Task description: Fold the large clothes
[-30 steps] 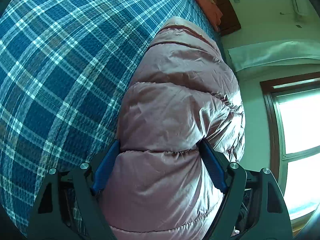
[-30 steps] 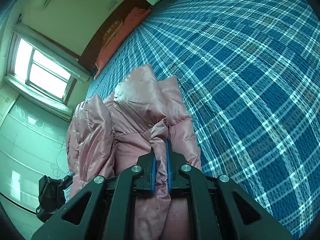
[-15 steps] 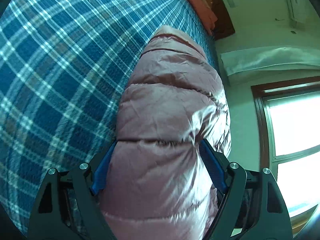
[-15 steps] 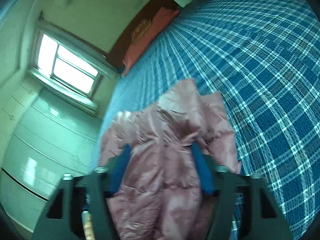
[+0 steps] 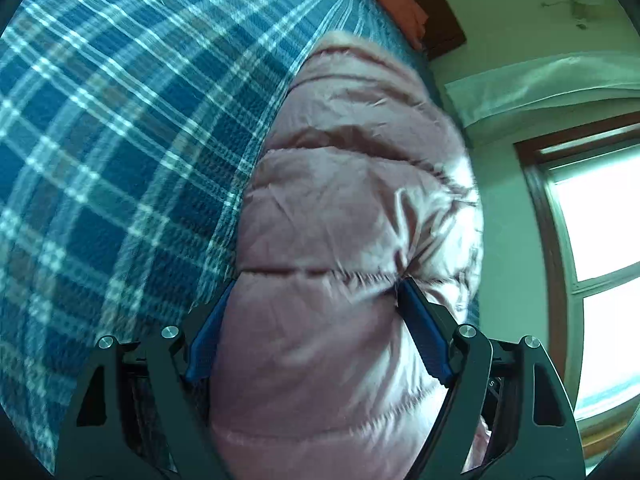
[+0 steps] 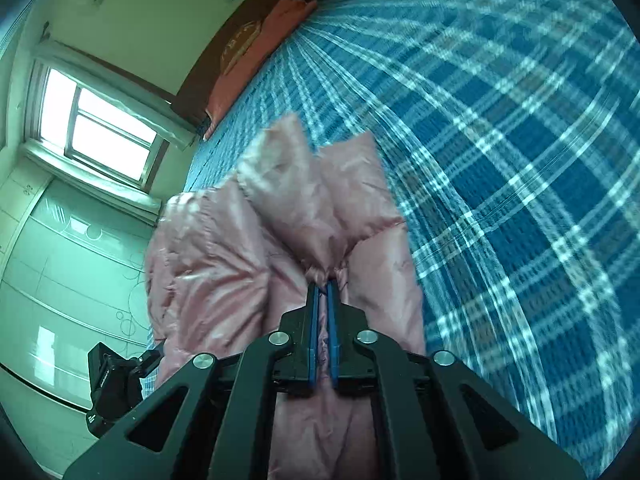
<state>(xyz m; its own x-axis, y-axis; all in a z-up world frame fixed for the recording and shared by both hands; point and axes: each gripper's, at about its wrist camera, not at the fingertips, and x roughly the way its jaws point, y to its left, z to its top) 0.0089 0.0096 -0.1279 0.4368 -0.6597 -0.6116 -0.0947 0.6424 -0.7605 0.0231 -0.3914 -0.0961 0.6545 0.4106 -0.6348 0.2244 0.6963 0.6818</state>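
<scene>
A pink quilted down jacket (image 5: 360,200) lies bunched on a bed with a blue plaid cover (image 5: 120,140). My left gripper (image 5: 316,282) stands wide, its blue pads pressed into both sides of a thick roll of the jacket. In the right wrist view the jacket (image 6: 224,260) rests near the bed's left edge on the plaid cover (image 6: 500,160). My right gripper (image 6: 322,285) is shut on a thin pinch of jacket fabric at a seam. The black body of the left gripper (image 6: 116,384) shows at the lower left, beside the jacket.
An orange-red pillow (image 6: 256,60) leans on the dark wooden headboard (image 6: 208,80) at the far end of the bed. A bright window (image 6: 96,128) and pale wardrobe doors (image 6: 60,280) stand beyond the bed's edge. The plaid cover stretches wide to the right of the jacket.
The right gripper opened around the jacket half a second ago and has shut again on a pinch of fabric. The left gripper keeps its hold; the jacket roll has shifted slightly.
</scene>
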